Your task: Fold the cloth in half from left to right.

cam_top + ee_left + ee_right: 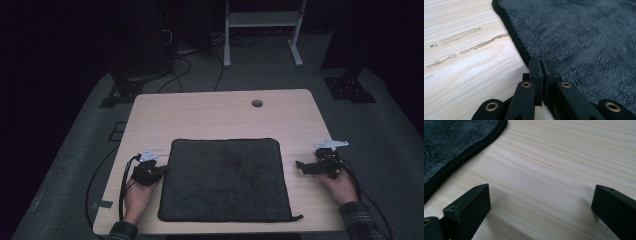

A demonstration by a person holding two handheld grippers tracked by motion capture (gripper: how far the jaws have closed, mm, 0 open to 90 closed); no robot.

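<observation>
Jaws, left gripper [541, 67]: closed, pads pressed together at the lower centre of the left gripper view, tips sitting at the cloth's [584, 37] hemmed left edge; whether any hem is pinched between them cannot be told. High view places this gripper [161, 170] at the lower left, just beside the cloth's [225, 180] left side, held by the left hand [137, 197].

Jaws, right gripper [540, 202]: wide open, one black jaw at the lower left and one at the lower right of the right gripper view, bare table [554, 165] between them. A corner of the cloth [454, 140] lies in the upper left of that view, apart from the jaws. High view places this gripper [299, 166] at the right, near the cloth's right edge but not touching it, with the right hand [340, 186] behind it.

Cloth: dark, fleecy, roughly square, lying flat at the centre of the high view, towards the table's near edge.

Table [210, 115]: pale wood.
</observation>
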